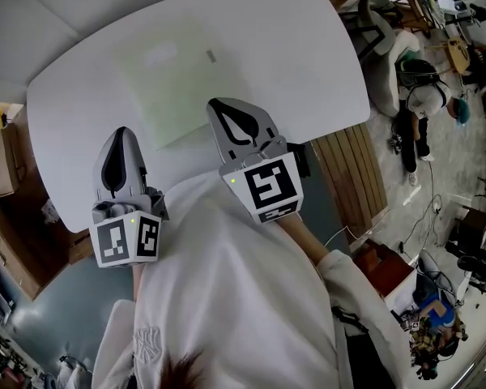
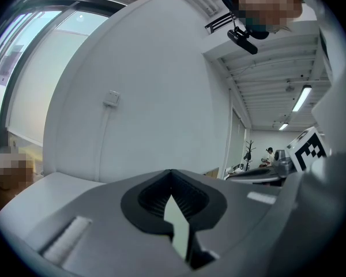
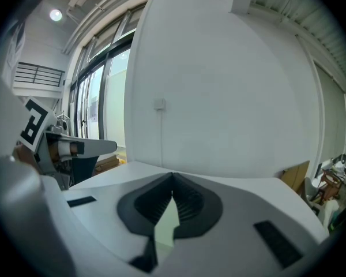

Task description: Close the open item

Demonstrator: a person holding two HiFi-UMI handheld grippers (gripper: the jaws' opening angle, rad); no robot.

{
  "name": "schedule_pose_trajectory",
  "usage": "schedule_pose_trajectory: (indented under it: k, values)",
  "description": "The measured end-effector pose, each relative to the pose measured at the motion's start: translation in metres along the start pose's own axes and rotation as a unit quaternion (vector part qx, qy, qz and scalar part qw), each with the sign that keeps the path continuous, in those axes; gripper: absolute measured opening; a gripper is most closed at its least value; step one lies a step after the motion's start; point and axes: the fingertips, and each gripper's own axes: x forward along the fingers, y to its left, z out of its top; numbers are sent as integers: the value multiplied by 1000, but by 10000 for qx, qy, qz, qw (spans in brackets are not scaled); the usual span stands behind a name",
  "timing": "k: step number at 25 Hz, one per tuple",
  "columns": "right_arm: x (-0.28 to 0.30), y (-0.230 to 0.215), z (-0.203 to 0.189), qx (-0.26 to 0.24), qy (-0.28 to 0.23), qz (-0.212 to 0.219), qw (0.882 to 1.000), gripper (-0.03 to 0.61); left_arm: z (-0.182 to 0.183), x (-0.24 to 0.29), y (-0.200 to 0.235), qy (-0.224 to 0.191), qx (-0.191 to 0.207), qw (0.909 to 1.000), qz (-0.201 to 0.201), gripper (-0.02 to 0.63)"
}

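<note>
A head camera looked steeply down on a white desk (image 1: 308, 55) with rounded corners. A pale green flat square (image 1: 182, 79), the only thing on the desk, lay near its middle with a small grey mark (image 1: 211, 55) on top. It lay flat, and the pictures did not show whether it was open or closed. A person in a white top (image 1: 227, 298) held two grey tools over the near side of the desk, each carrying a marker cube. The left claw (image 1: 121, 132) hung above bare desk, just beside the near left corner of the pale green flat square. In its own view the left claw (image 2: 172, 172) was closed, its two ribbed tips meeting with nothing between them. The right claw (image 1: 219, 108) reached over the near edge of the pale green flat square. In its own view the right claw (image 3: 173, 175) was also closed tip to tip and empty. Both tool views looked across the desk to a plain white wall (image 2: 161, 85) with a small wall box (image 3: 159, 104) and a cable running down from it. Beside the desk stood a slatted wooden bench (image 1: 356, 177) on the right and a cardboard box (image 1: 4, 156) on the left.
</note>
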Motion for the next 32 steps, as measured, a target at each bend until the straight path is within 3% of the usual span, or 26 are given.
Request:
schedule_pose_trajectory:
  k: [32]
  values:
    - [-9, 0, 0, -28, -84, 16, 10000, 9, 4, -6, -8, -82, 69, 9999, 16, 9]
